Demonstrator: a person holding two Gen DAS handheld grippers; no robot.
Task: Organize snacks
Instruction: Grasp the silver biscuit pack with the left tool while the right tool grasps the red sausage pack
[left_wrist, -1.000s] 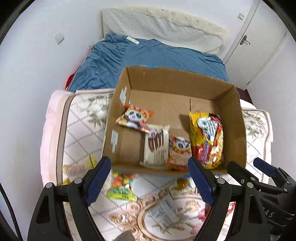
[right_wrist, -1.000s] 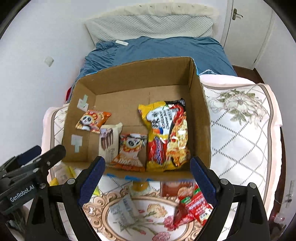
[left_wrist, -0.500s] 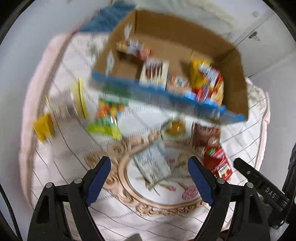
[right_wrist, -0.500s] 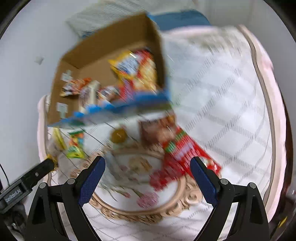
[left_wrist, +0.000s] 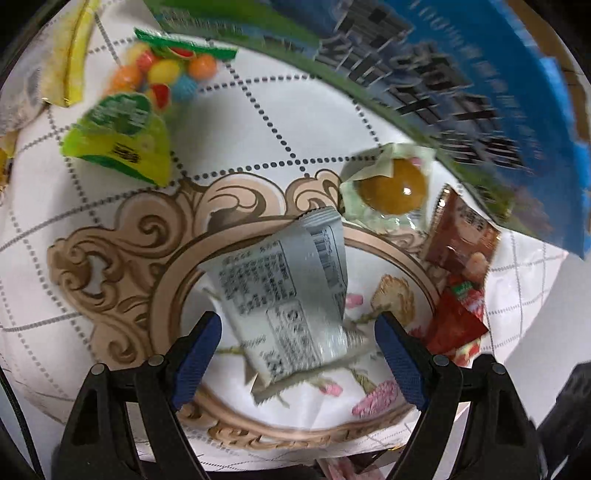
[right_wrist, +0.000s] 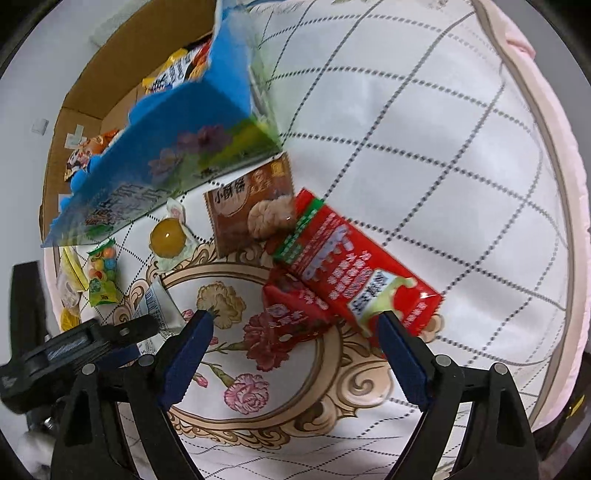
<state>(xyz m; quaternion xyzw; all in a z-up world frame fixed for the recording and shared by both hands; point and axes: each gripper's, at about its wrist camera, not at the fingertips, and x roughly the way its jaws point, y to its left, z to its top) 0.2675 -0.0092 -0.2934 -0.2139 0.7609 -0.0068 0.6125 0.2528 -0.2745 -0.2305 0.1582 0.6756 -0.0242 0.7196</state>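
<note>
Quilted bedspread (left_wrist: 295, 103): left hand-held gripper (left_wrist: 295, 343) open over grey packet (left_wrist: 288, 291).

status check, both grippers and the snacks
Left gripper open, over grey packet. Right gripper closing, nothing gripped, over red packets. Box beyond, nothing in the way.

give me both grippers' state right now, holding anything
left gripper: open, empty, fingers astride the grey packet.
right gripper: open, closing, empty, over the red packets.
</note>
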